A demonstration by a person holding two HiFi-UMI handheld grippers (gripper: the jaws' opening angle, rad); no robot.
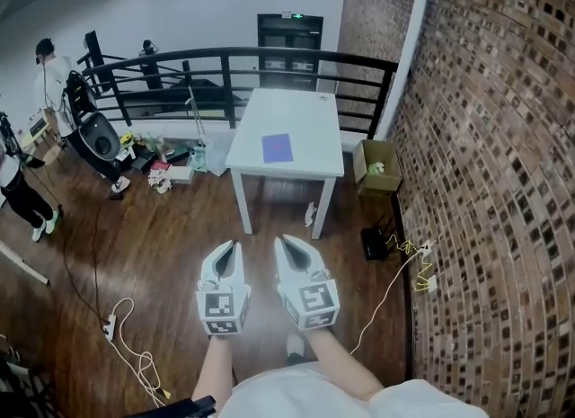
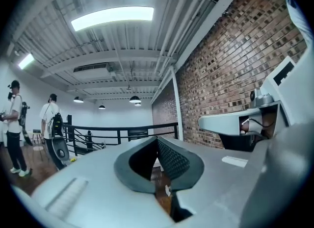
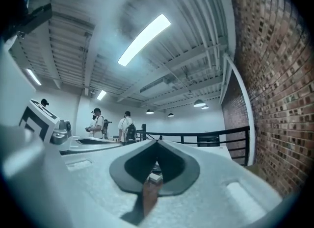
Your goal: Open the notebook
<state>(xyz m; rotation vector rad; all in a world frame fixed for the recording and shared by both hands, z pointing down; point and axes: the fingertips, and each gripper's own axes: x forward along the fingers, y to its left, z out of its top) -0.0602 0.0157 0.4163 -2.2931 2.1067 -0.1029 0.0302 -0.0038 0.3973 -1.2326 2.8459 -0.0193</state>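
A purple notebook [image 1: 277, 147] lies closed on a white table [image 1: 305, 115] some way ahead of me in the head view. My left gripper [image 1: 233, 244] and right gripper [image 1: 283, 239] are held side by side over the wooden floor, well short of the table, both pointing level toward it. Each has its jaws shut with the tips meeting and nothing between them. In the left gripper view the left gripper [image 2: 157, 139] shows its tips touching. In the right gripper view the right gripper [image 3: 157, 142] looks the same. The notebook is not visible in either gripper view.
A black railing [image 1: 225, 70] runs behind the table. A brick wall [image 1: 485, 164] stands on the right. A cardboard box [image 1: 376, 166] and a black object [image 1: 374, 243] sit near the table's right. Cables [image 1: 126, 335] trail across the floor. People [image 1: 54, 79] and gear stand at the left.
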